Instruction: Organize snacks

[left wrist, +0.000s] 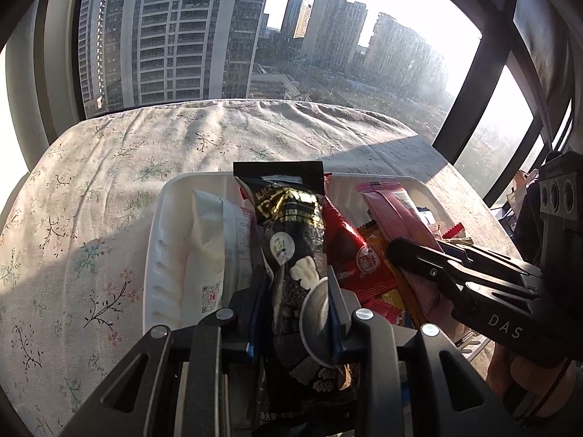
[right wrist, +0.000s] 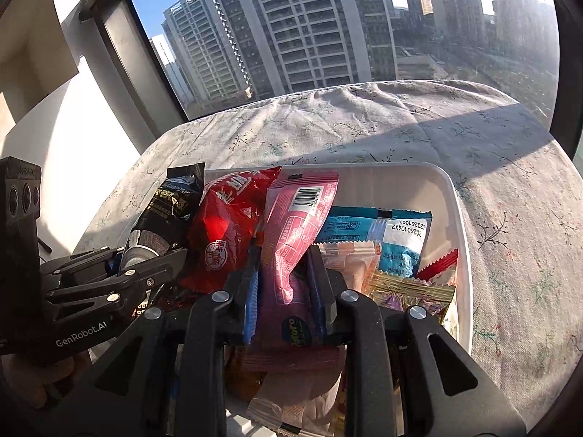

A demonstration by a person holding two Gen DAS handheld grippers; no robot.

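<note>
Right now my snacks sit packed in the white bin [right wrist: 460, 218], which rests on the floral cloth [left wrist: 91, 189] by the window [left wrist: 182, 36].

My left gripper [left wrist: 297, 284] is clamped on the black packet [left wrist: 291, 218]: its fingers press both sides of the wrapper, and the packet stands over the bin with its sealed top edge above the far rim. Left of it, inside the bin, a white packet [left wrist: 207, 240] leans against the wall. Right of it lies the red bag [left wrist: 346, 244], touching the black packet.

My right gripper [right wrist: 284, 276] is clamped on the pink packet [right wrist: 302, 215], one finger on each side of its lower half; the barcode end tilts toward the far wall. In the left wrist view the same gripper comes in from the right with the pink packet between its fingers.

Beside the pink packet, on the right, a blue packet [right wrist: 382, 225] lies flat, with a gold wrapper [right wrist: 408, 284] and a clear orange-tinted pack [right wrist: 349, 258] in front of it. A red-edged wrapper [right wrist: 437, 262] pokes up near the right wall.

The two grippers are close together, side by side over the bin.
</note>
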